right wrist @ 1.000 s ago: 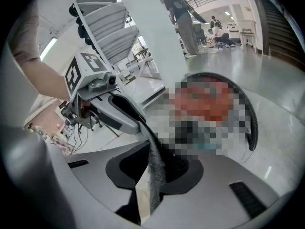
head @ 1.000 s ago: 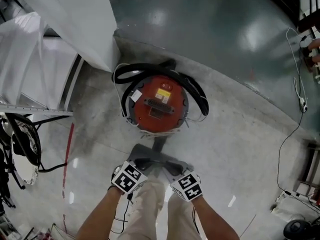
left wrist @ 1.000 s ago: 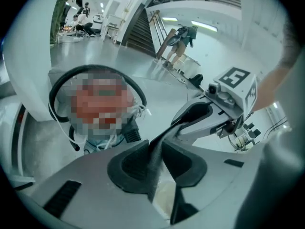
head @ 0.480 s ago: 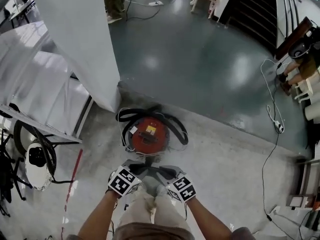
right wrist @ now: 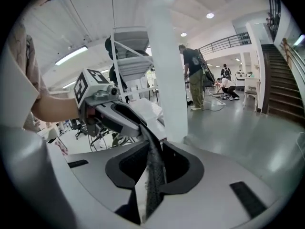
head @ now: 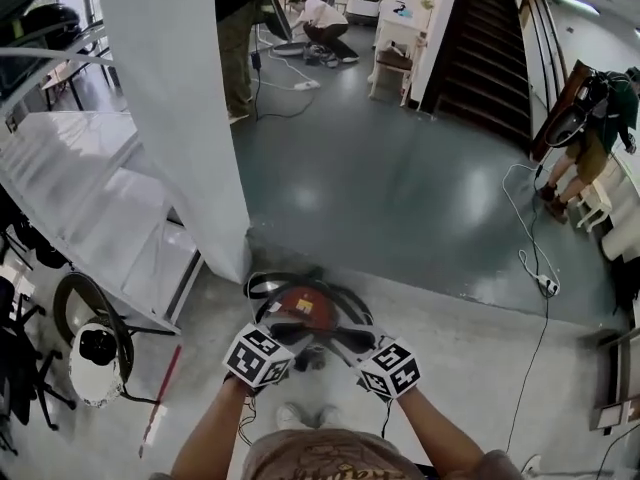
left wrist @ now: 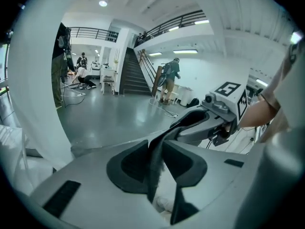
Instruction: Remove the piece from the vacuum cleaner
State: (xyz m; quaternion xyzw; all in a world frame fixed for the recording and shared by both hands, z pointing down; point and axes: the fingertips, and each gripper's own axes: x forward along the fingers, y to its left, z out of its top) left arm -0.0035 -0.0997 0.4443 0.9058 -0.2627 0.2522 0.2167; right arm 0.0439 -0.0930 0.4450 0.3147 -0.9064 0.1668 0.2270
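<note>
Vacuum cleaner: in the head view it is a red round canister on the pale floor, just beyond the person's feet and near the foot of a white pillar. A black hose loops round its far and left sides. The left tongs and right tongs are held close together right over its near edge, so the piece between them is hard to make out from here. Other people stand and crouch well away, across the dark floor.

In the left gripper view, the left tongs are closed on a dark strip, apparently the piece to be removed. The pads pinch it flat. From there the strip runs up and right into the right tongs.

The right gripper view shows the same from the other end. The right tongs clamp the dark strip, which rises to the left tongs on the left.

The strip looks thin, soft and light, more like fabric or a band than a rigid part. It would likely sag or twist if one end were let go. Gripping it flat across its width near each end, as now, seems the surest hold. Whether it is fully free of the canister cannot be told.
</note>
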